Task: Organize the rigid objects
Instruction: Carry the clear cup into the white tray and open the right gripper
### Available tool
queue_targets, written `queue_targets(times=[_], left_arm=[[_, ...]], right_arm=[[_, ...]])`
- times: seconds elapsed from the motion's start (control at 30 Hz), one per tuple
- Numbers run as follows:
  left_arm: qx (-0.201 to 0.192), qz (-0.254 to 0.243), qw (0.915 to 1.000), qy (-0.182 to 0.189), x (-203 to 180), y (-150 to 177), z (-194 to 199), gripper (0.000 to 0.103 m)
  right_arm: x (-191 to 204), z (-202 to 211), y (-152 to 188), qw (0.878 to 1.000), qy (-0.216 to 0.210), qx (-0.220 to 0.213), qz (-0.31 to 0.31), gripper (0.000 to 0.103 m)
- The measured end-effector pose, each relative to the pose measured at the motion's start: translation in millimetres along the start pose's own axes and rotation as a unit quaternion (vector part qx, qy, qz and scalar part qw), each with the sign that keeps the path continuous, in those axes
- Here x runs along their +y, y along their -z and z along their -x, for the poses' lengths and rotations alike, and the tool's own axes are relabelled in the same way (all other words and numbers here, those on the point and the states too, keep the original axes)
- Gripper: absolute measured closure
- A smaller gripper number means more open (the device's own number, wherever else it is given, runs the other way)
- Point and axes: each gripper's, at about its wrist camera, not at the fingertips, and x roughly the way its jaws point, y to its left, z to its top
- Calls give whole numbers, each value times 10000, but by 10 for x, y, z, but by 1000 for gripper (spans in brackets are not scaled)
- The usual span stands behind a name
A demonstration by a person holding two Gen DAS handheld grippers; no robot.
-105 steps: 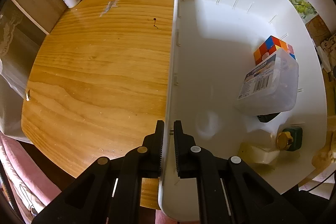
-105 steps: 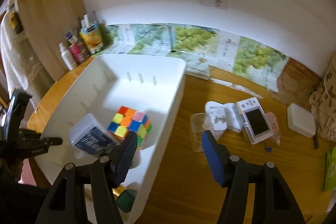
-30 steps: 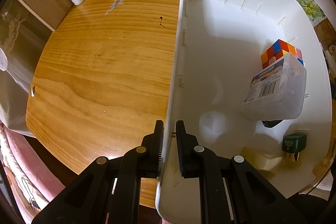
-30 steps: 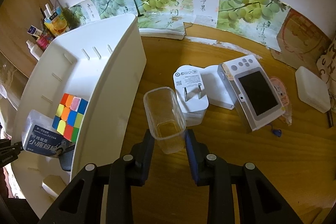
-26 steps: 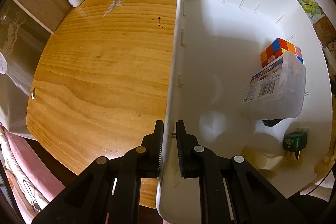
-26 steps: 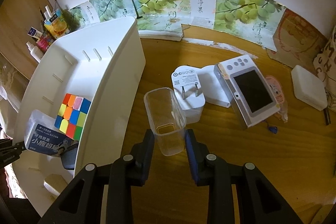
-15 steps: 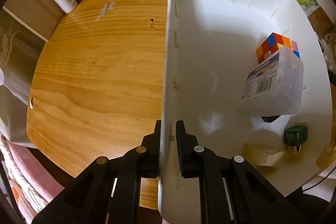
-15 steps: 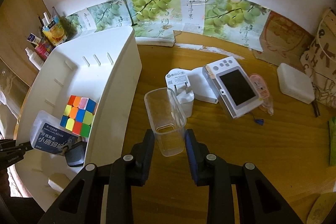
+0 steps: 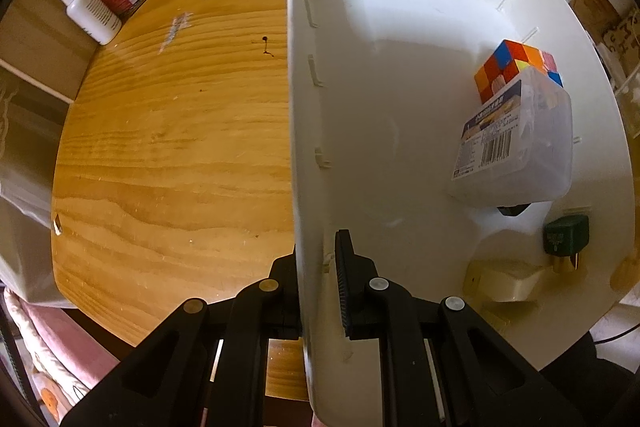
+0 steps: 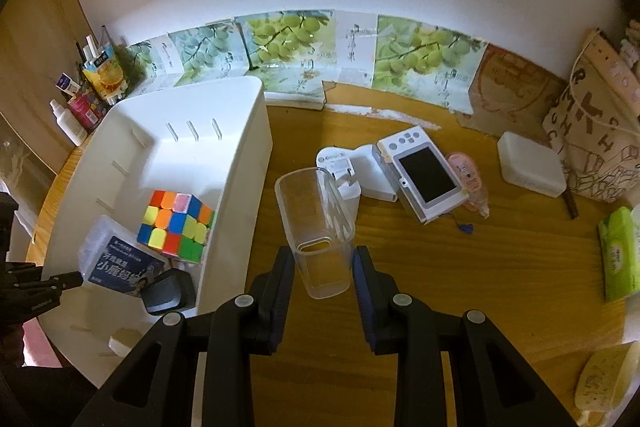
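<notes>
My right tool (image 10: 322, 269), clamped on the clear cup (image 10: 316, 227), has lifted it, probably clear of the counter (image 10: 460, 267); left tool (image 9: 316, 267) stays clamped on the bin (image 9: 304, 107) wall to my left, its next stop.

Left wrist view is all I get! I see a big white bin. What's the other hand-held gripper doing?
Observer: The right hand-held gripper is shut on a clear plastic cup, beside the white bin.
Operator: Anything left on the table?
Observer: Yes, a white charger plug and a white handheld console lie on the wooden table.
Operator: What's that black thing under the labelled box?
Observer: It is a black adapter, lying next to the labelled box.
</notes>
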Motion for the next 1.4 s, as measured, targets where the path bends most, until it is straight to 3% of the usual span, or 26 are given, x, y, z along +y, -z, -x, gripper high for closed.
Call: queue_targets(times=[0.67, 1.13, 1.4], left_arm=[[157, -544, 9983, 121, -52, -132, -105, 92], [209, -846, 9961, 162, -29, -212, -143, 93], [206, -849, 9961, 149, -22, -206, -141, 93]], right_arm=[[547, 639, -72, 9979, -174, -488, 376, 73], [1060, 620, 24, 9937, -620, -336, 867, 79], [1078, 611, 59, 9942, -641, -264, 822, 79]])
